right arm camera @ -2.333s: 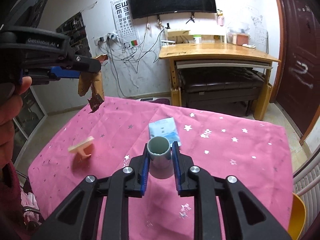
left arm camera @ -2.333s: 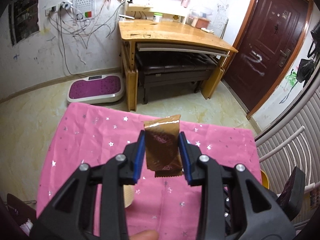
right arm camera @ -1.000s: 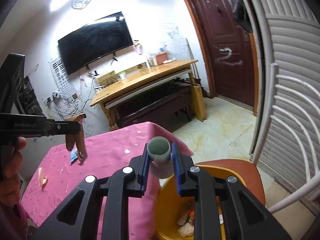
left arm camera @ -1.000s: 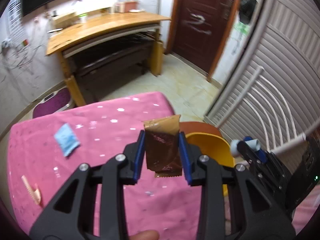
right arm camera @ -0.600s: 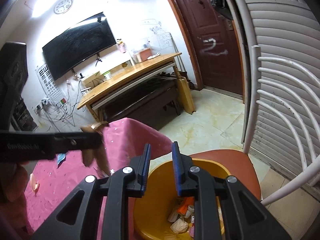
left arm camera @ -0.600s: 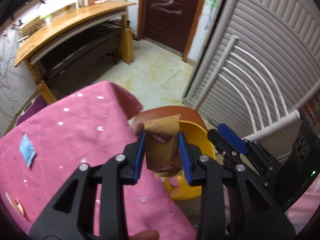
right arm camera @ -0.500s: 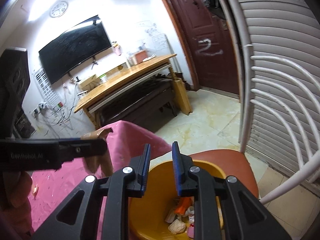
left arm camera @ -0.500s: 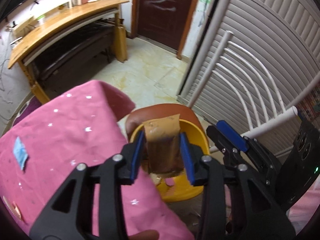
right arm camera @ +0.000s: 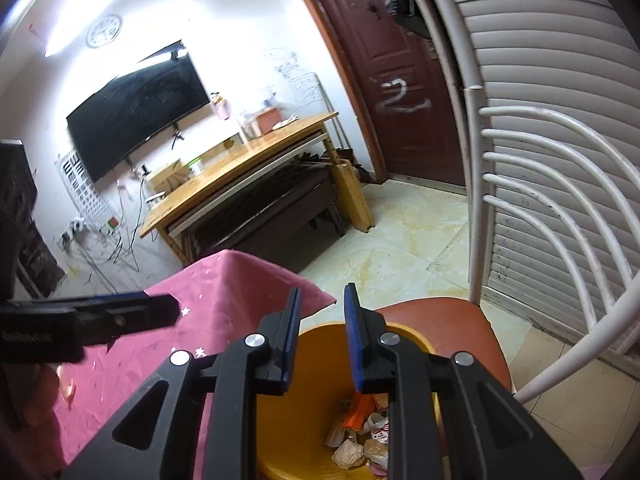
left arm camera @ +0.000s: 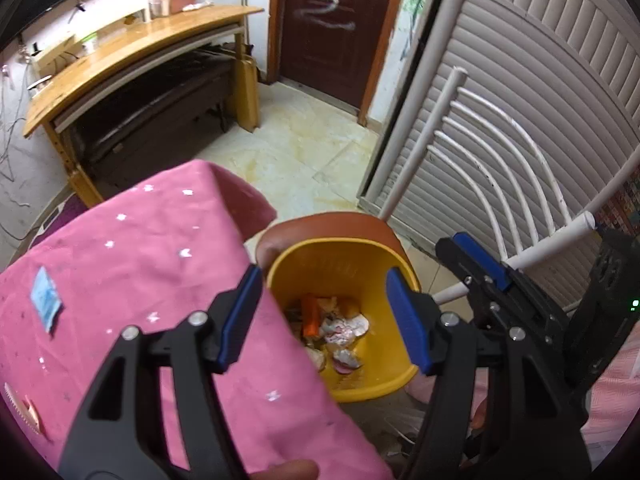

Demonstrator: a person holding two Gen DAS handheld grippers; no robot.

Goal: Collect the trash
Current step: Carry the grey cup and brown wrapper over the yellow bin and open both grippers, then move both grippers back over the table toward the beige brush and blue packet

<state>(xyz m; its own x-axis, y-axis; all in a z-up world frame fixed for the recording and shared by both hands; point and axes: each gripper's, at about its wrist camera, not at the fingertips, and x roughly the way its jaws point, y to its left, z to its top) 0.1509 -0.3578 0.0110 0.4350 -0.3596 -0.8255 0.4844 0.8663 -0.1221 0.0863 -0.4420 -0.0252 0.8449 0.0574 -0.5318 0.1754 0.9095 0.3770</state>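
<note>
Left claw (left arm camera: 324, 316) jaws just opening, empty over yellow bin (left arm camera: 340, 256) of crumpled scraps; right claw (right arm camera: 320, 336) closed to narrowest, empty; blue sachet (left arm camera: 46, 304) flat on pink worktop (left arm camera: 140, 248), likely light, limp, slippery: pinch raised edge.

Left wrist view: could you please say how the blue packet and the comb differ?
The blue packet is a flat rectangle; the comb is pale, long and toothed. The packet shows whole; the comb sits at the picture's edge. Both lie on the pink tablecloth.
</note>
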